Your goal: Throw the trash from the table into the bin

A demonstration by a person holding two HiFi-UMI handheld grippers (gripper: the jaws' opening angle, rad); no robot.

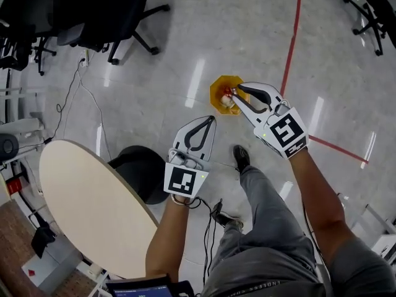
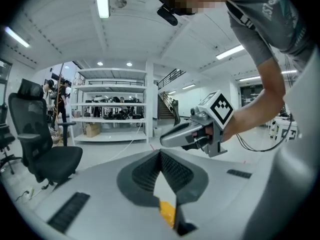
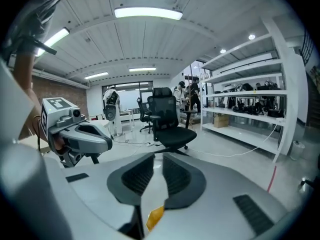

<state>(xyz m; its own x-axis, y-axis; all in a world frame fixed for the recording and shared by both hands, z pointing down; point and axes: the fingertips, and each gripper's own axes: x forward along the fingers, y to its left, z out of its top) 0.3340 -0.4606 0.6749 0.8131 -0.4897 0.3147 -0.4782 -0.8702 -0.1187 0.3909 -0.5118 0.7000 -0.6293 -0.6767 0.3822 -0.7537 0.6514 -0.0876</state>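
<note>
A yellow bin (image 1: 218,86) stands on the floor with crumpled white and red trash (image 1: 227,100) inside it. My right gripper (image 1: 236,91) hangs above the bin's right side. Its jaws stand a narrow slit apart with nothing between them, as the right gripper view (image 3: 156,160) shows, with the yellow bin (image 3: 154,217) visible below. My left gripper (image 1: 212,119) is just below and left of the bin in the head view. It is shut and holds nothing (image 2: 160,154); a piece of the bin (image 2: 168,212) shows beneath its jaws.
A round beige table (image 1: 93,203) fills the lower left, with a black stool (image 1: 143,169) beside it. Black office chairs (image 1: 93,11) stand at the top left, and another (image 1: 371,11) at the top right. A red line (image 1: 291,48) runs across the grey floor.
</note>
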